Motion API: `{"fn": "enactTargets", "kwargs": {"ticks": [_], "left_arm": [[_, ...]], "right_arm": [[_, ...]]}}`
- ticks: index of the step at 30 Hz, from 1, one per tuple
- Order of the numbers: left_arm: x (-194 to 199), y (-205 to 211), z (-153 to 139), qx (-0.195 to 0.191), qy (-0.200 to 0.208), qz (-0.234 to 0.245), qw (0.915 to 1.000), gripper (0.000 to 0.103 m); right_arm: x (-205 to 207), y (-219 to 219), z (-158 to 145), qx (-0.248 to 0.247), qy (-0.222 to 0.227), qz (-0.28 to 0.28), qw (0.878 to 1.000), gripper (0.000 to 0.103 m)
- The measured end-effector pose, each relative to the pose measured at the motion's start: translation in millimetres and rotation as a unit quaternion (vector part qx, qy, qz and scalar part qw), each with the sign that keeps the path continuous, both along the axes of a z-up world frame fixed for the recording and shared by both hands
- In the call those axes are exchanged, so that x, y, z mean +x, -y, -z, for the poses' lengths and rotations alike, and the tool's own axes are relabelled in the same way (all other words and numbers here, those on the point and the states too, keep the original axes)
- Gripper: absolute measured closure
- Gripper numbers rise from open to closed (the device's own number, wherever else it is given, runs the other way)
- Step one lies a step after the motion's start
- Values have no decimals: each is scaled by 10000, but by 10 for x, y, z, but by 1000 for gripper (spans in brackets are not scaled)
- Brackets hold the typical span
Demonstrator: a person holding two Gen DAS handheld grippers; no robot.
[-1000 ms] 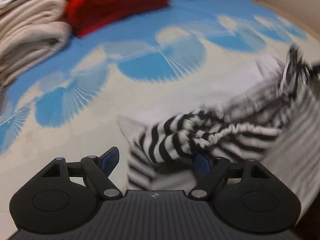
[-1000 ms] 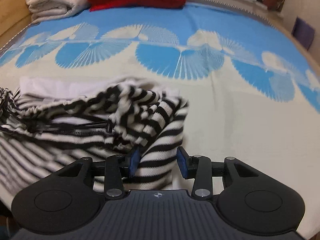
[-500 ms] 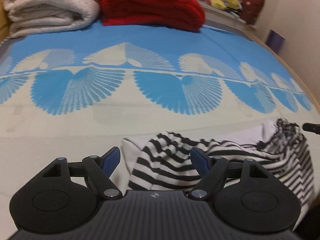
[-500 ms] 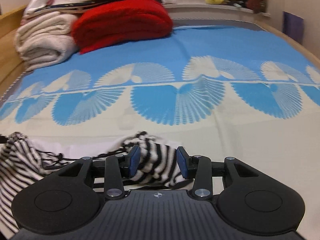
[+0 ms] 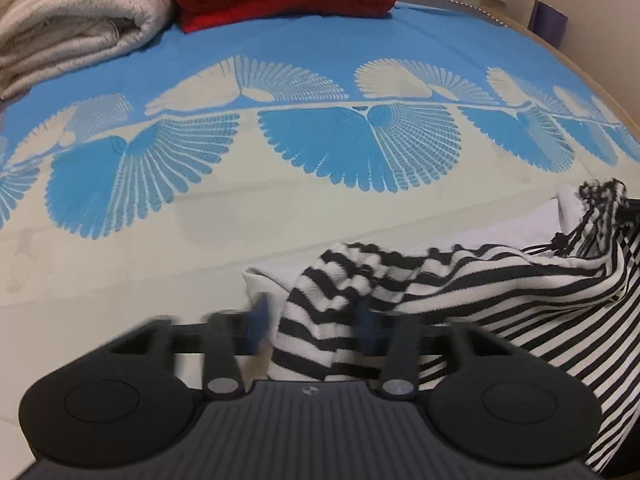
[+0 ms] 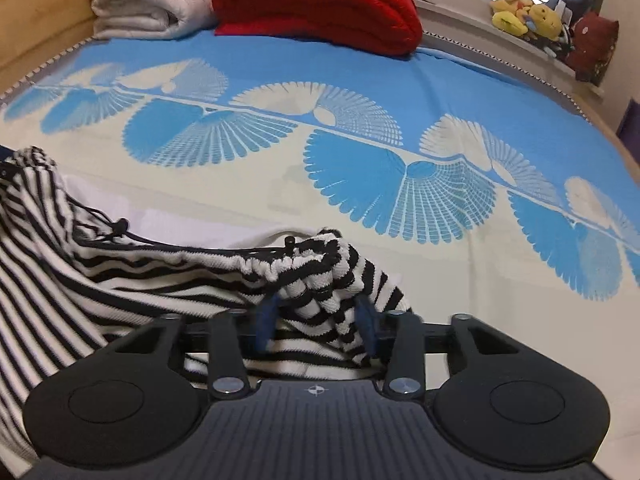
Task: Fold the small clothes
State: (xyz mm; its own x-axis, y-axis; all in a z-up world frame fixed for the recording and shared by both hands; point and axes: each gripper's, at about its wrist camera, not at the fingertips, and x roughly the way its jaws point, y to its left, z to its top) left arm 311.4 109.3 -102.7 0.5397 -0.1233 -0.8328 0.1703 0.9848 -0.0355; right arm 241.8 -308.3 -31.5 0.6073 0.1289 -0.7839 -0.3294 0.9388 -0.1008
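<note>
My left tool [image 5: 312, 326] and right tool [image 6: 316, 320] are both closing on the striped garment [image 6: 168, 276] between their jaws, on the bed [image 6: 360, 208].

Things on and around the bed

A big bed cover [image 6: 460, 92] is blue at the far end and cream close by, with a row of blue and cream fan shapes across it. At the far end a folded red blanket [image 6: 316, 0] sits just beside a pile of folded cream blankets [image 6: 148, 4]. Yellow soft toys [image 6: 524, 16] and a dark red one [image 6: 592, 44] sit on a ledge by the window. Something purple [image 5: 548, 24] leans on the wall.
</note>
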Motion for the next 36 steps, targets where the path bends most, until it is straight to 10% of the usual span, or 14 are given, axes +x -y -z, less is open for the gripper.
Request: {"fn": "enactTargets", "kwargs": {"ticks": [2,8,11,15,19,23,36], "left_arm": [[26,-44,-20,-112,48,-10,9999,97],[23,-373,-403,-786,1095,-1073,9850,97],[140,-208,-249,-288,729,-931,9926,97],[298,-158,-5,-76,239,-1043,9942,97],[369,-235,231,-212,-382,-1193,9919,72],[314,-285,196,-96,-521,-1208,9913,52],[-582,-534,42,-1351,-1226,-927,9788,46]], "right_arm": [[58,-9,-14,21,114,131,9998,96],[179,115,-289,724,926,808,9898,100],[188,66,-412,949,1417,985,9804,100],[440,-84,-128,469,794,1201,9885,100],[661,-202,164,78,188,1229,9922,97],[780,-169,396,-77,-475,1411,9888,70],[20,546,56,1259,-846,1895,9701,58]]}}
